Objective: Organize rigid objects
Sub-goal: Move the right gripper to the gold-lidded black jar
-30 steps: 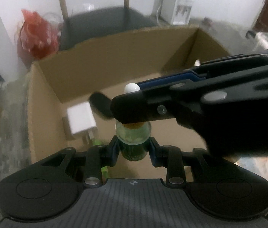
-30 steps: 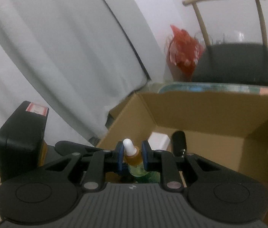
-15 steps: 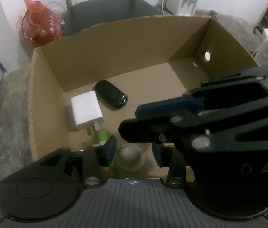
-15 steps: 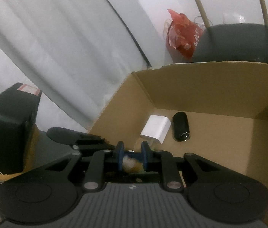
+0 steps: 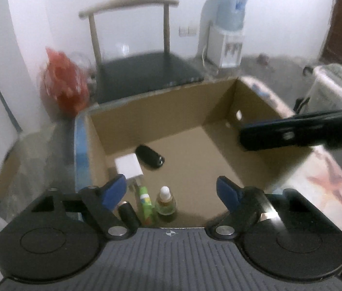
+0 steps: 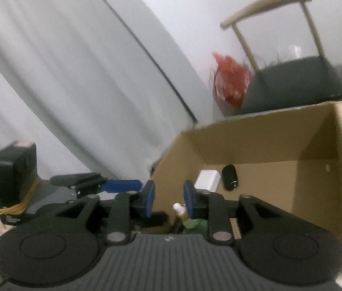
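A cardboard box (image 5: 146,111) sits open on the table in front of a dark-seated chair (image 5: 146,70), with a white charger plug (image 5: 128,168) and a black oval case (image 5: 150,156) lying side by side on its floor. Nearer the front wall, a small dropper bottle (image 5: 165,202) stands upright just beside a green tube (image 5: 145,203). The left gripper (image 5: 171,189) has just been opening and hangs wide above the bottle with nothing between its jaws, while the right gripper (image 6: 167,197), also just opened, stands narrowly parted and empty over the box.
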{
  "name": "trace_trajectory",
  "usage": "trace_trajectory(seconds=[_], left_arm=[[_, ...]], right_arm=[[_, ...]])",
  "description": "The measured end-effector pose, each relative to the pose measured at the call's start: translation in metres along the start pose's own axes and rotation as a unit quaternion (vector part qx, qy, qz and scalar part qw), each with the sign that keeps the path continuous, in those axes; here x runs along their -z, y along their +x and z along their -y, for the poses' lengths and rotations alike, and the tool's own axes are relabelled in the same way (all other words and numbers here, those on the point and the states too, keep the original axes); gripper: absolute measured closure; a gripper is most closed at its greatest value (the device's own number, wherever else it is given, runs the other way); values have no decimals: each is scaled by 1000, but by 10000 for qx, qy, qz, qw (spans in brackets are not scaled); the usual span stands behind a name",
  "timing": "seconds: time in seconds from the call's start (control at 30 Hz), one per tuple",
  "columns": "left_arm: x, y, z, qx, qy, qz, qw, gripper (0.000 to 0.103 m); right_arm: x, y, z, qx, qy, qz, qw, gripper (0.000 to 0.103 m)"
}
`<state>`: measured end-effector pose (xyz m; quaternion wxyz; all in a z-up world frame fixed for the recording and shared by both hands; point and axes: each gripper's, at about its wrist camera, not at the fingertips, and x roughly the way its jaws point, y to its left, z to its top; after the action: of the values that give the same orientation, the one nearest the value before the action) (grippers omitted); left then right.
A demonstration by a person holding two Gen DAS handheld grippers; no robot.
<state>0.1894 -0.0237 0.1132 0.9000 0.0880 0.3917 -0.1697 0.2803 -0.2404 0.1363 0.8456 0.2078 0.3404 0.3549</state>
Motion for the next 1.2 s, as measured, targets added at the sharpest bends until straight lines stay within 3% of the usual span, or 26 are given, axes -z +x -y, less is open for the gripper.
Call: trace_trajectory(seconds=[0.07,0.13,0.27,0.53,0.77,0.97,1.2], left_arm=[[9,-23,5,22,39,279,9996,18],[20,-43,8,37,35,556,9984,10],[47,-70,18,23,35,1027,9947,6],[97,-76,26,119,-433,1293,9906,6],[115,-57,69,295,49,1385,9899,6],[111,-19,114,448,682,1375,9871,6],[106,26,154,310,1338,1150,9838,9]], right_arm=[[13,-27,-3,-22,11,285,9996,49],[28,-52,-5,-6,13,508,9987,49],[62,-87,-1,-39,283,800,9964,49],[120,-113,17,262,806,1156,9897,49],[143,-111,37,706,1035,1119,9858,49],[152,-93,56,778,1253,908,9849,49],[149,-81,74,750,1312,912,9843,51]])
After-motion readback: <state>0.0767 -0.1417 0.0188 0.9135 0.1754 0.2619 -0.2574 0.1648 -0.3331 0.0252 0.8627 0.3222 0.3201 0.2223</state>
